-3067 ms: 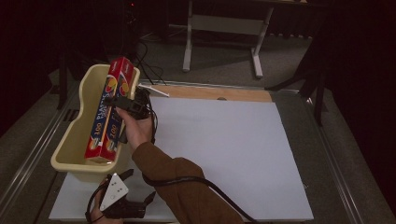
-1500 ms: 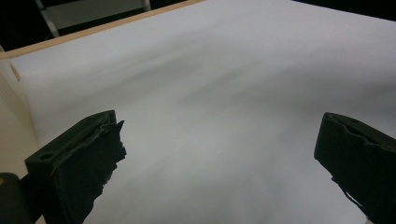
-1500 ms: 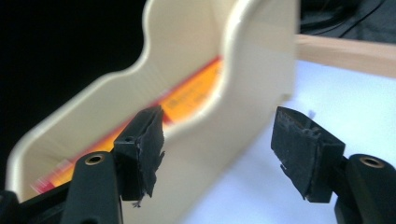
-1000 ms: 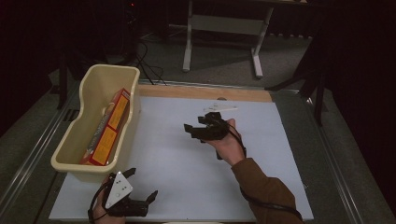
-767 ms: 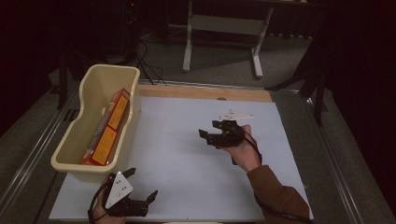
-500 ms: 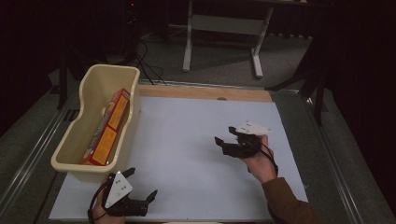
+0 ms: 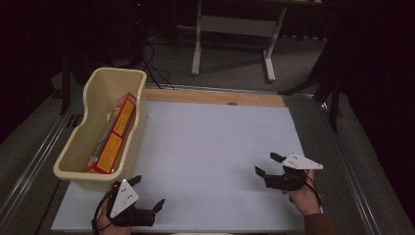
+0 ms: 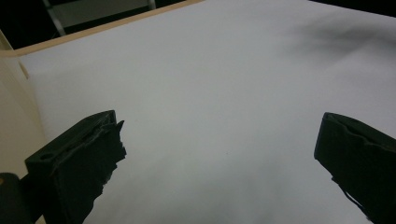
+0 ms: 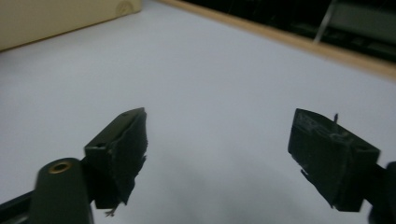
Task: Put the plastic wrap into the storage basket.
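A white sheet (image 7: 210, 156) covers most of the worktop (image 7: 362, 161), leaving a wooden strip (image 7: 215, 97) bare along the far edge and grey margins with rails down both sides.

A cream bin (image 7: 80, 161) stands at the sheet's left edge, running front to back, its near end close to the front-left corner. Inside lies a long red and yellow box (image 7: 111, 136), tilted against the bin's right wall with one end toward the far rim.

The left hand-held gripper (image 7: 148, 201) sits at the front edge, just in front of the bin's near end, the hand (image 7: 105, 225) partly cut off by the picture's bottom. Its jaws are spread wide and hold nothing; in the left gripper view bare sheet lies between them, with the bin's wall (image 8: 14, 126) close at the left.

The right hand-held gripper (image 7: 266, 164) is near the sheet's front-right corner, held by a hand (image 7: 303, 198) coming in from below, its grey plate (image 7: 301, 161) on top. Its jaws are also wide apart and empty, pointing left across the sheet; the right gripper view shows the bin far off and the wooden strip beyond.

The middle and far part of the sheet between the two grippers and the bin is open. Beyond the worktop, a frame's legs (image 7: 230, 44) stand on the floor.
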Available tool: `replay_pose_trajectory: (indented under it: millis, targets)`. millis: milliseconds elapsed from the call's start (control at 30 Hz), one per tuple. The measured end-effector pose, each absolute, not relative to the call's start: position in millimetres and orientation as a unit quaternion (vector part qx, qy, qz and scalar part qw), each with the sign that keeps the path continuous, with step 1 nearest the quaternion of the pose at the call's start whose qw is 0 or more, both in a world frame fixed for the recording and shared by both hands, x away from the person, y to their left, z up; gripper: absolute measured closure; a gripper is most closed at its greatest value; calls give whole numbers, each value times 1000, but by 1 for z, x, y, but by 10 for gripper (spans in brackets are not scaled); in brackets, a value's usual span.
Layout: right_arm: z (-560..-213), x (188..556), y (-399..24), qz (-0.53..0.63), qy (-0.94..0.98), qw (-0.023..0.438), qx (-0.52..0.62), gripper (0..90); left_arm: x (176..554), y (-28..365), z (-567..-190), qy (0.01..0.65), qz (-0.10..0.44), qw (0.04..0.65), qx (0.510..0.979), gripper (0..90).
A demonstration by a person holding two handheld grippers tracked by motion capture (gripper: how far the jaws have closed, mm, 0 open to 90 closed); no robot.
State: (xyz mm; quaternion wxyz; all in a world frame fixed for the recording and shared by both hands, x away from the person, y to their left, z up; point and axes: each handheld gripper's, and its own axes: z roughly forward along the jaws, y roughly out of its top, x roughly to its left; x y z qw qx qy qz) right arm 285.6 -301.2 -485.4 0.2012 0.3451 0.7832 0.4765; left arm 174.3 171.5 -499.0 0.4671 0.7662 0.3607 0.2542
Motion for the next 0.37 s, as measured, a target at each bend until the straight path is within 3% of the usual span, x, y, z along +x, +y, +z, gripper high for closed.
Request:
replay_pose_trajectory:
  millis: [200, 367]
  targets:
    - [-494, 275, -325, 481, 783, 193, 343, 210, 174, 172, -498, 362, 255, 467, 765, 8]
    - [-497, 271, -335, 469, 789, 212, 336, 214, 175, 173, -498, 363, 254, 470, 764, 8]
